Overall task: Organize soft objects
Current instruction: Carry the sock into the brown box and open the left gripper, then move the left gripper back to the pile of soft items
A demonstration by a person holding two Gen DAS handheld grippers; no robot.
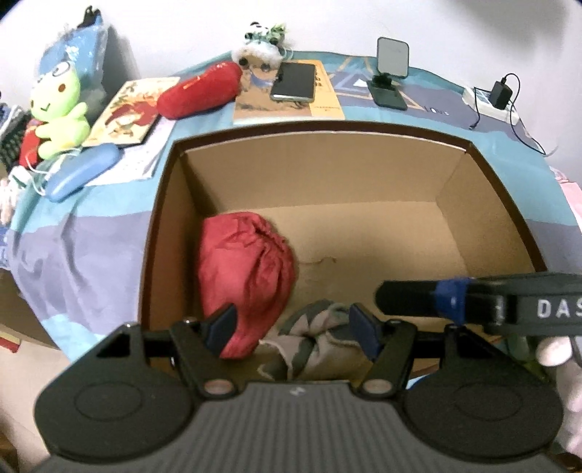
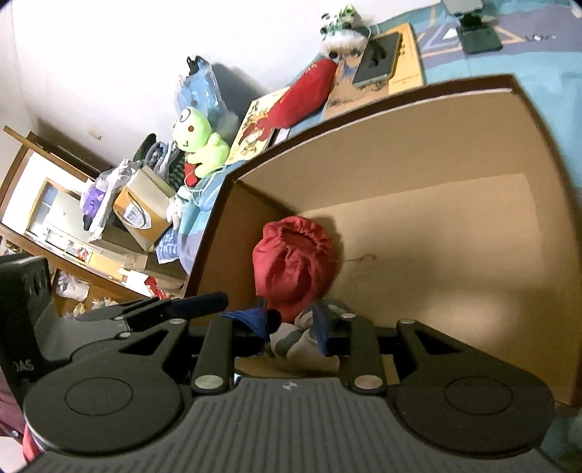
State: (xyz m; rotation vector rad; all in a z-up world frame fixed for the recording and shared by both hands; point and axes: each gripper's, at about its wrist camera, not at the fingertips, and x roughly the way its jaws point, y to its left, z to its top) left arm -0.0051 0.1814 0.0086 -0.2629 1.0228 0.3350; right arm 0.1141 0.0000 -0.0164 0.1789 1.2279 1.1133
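Left claw [image 1: 293, 329] wide open, right claw [image 2: 291, 327] slightly parted, both empty above grey-green cloth [image 1: 313, 342].

Beyond me rises a plain white wall [image 1: 327, 25], evenly lit, with soft shadows thrown on it. The table is draped in a cloth [image 1: 72, 247] of teal, lavender and navy blocks that hangs over the edge in folds. To my side stands a wooden shelf unit [image 2: 54, 233], its frame brown, its shelves crowded with bags and clutter. Pale floor [image 1: 22, 382] shows below the cloth's hem.
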